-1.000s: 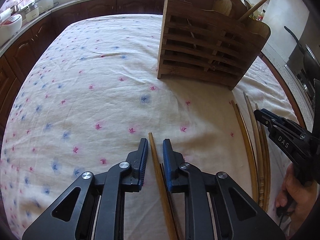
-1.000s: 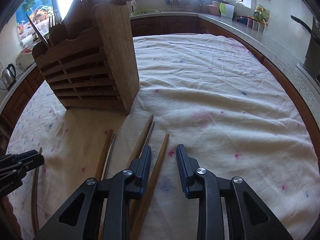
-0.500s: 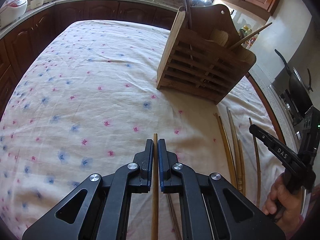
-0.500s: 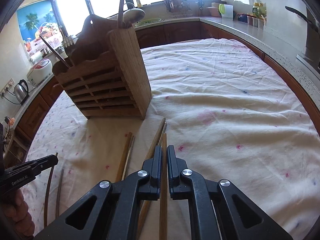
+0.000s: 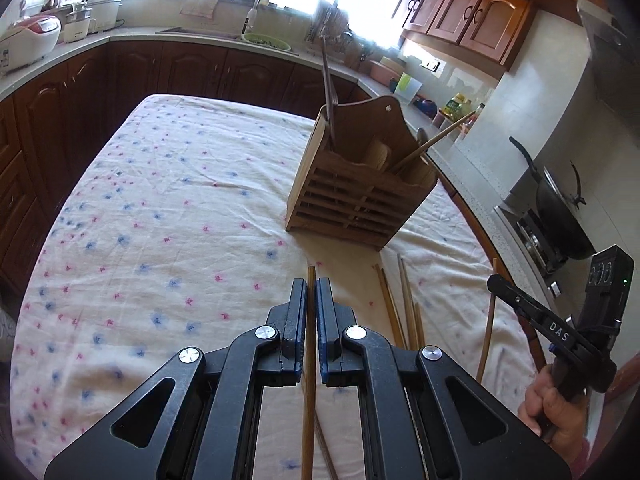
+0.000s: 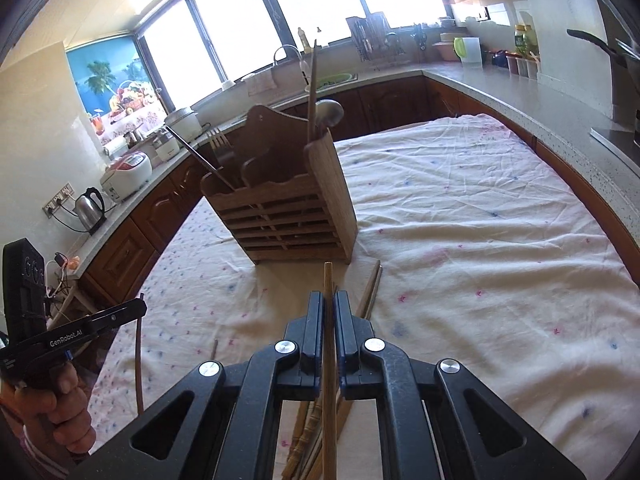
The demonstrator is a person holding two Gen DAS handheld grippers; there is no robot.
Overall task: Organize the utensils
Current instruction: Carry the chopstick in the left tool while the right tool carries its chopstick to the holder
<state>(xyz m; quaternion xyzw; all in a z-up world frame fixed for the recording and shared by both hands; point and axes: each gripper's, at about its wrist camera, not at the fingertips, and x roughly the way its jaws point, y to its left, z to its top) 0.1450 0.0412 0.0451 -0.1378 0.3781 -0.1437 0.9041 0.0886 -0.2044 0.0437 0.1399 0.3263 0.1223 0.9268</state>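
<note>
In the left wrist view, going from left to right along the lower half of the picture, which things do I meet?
Flowered tablecloth → chopstick held in the left tongs → loose chopsticks lying on the cloth → single chopstick held by the right tongs → right tongs → hand gripping its handle.

a home kitchen: wooden cabinets, sink faucet, rice cooker, kettle.

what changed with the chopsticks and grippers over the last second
Both grippers closed: the left gripper on one chopstick, the right gripper on another chopstick, and both lifted them off the cloth. The wooden holder and the loose chopsticks stayed put.
</note>
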